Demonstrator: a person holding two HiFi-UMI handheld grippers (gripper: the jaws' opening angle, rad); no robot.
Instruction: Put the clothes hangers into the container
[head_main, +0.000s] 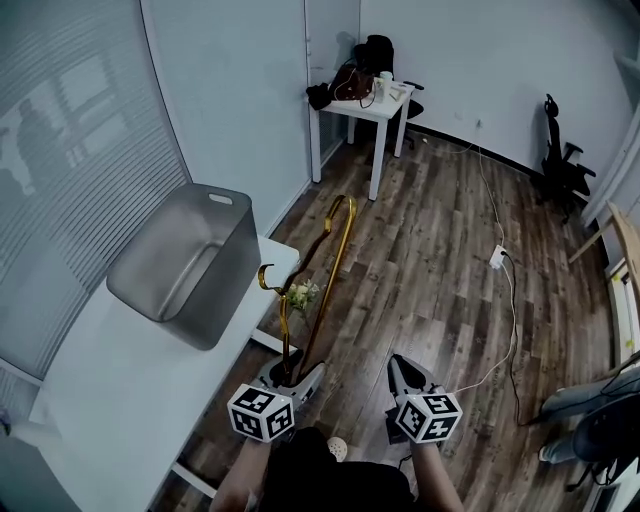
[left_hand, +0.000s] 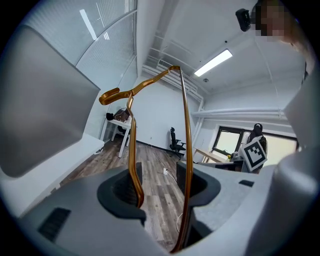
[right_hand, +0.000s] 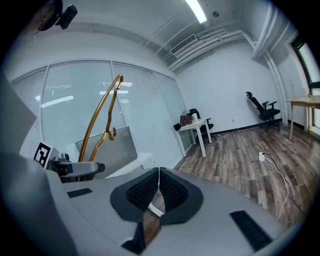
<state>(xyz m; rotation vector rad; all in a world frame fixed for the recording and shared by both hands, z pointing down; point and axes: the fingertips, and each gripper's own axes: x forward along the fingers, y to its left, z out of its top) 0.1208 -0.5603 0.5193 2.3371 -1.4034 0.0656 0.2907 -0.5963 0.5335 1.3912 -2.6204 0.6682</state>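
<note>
Clasping thin gold wire hanger (head_main: 338, 250): left gripper (head_main: 298, 377) | right gripper (head_main: 403, 372): clenched, empty | boxy grey container (head_main: 229, 288)

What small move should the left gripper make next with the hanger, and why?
Probably swing the left gripper left and forward toward the grey container: the gold hanger stands gripped in its fingers beside the table edge, not yet over the container's open top.

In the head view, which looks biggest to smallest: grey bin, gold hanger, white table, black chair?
1. grey bin
2. gold hanger and white table: about alike; the table is farther off
3. black chair, also far away
</note>
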